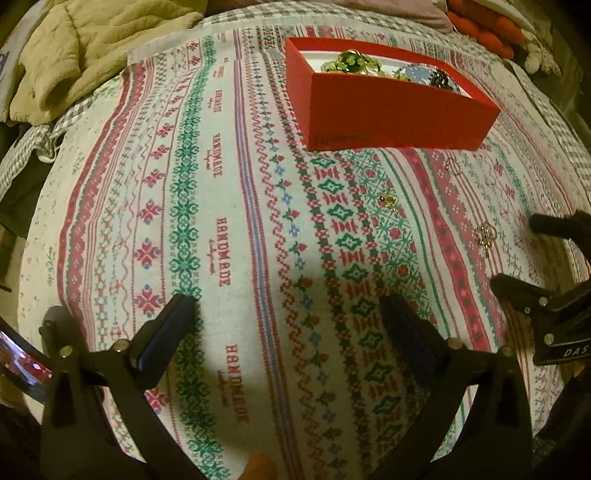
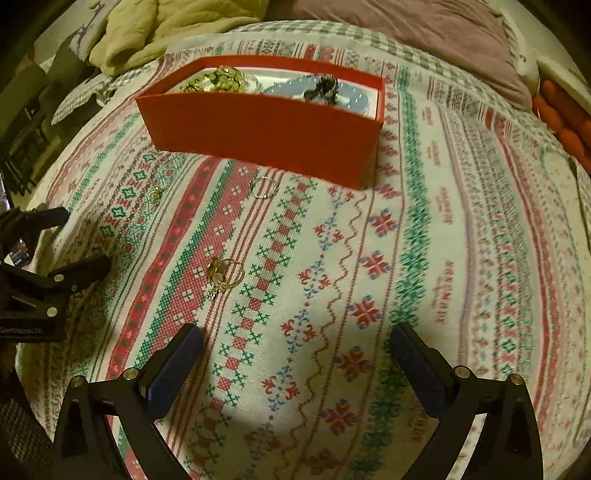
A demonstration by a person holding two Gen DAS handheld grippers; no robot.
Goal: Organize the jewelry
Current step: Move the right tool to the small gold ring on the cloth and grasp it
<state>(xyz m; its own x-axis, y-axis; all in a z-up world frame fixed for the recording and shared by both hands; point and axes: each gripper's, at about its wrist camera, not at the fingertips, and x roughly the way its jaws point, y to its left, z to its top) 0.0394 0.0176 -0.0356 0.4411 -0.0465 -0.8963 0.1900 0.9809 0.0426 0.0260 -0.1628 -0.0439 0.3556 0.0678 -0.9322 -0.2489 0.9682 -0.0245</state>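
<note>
A red box (image 1: 391,110) (image 2: 266,136) stands on a patterned cloth (image 1: 229,236) (image 2: 369,258), with green and dark jewelry pieces (image 1: 351,62) (image 2: 221,79) inside. Three loose pieces lie on the cloth before it: a gold ring cluster (image 1: 485,234) (image 2: 223,275), a small gold earring (image 1: 387,199) (image 2: 157,194), and a thin hoop (image 1: 454,166) (image 2: 264,186). My left gripper (image 1: 291,314) is open above bare cloth, with the earring ahead to its right. My right gripper (image 2: 295,347) is open too, the ring cluster just beyond its left finger (image 2: 177,362). Nothing lies between either pair of fingers.
A beige jacket (image 1: 92,48) (image 2: 177,26) lies at the back left of the bed. A mauve pillow (image 2: 424,33) and orange fabric (image 1: 484,26) (image 2: 565,118) lie at the back right. Each gripper shows at the edge of the other's view (image 1: 554,288) (image 2: 44,258).
</note>
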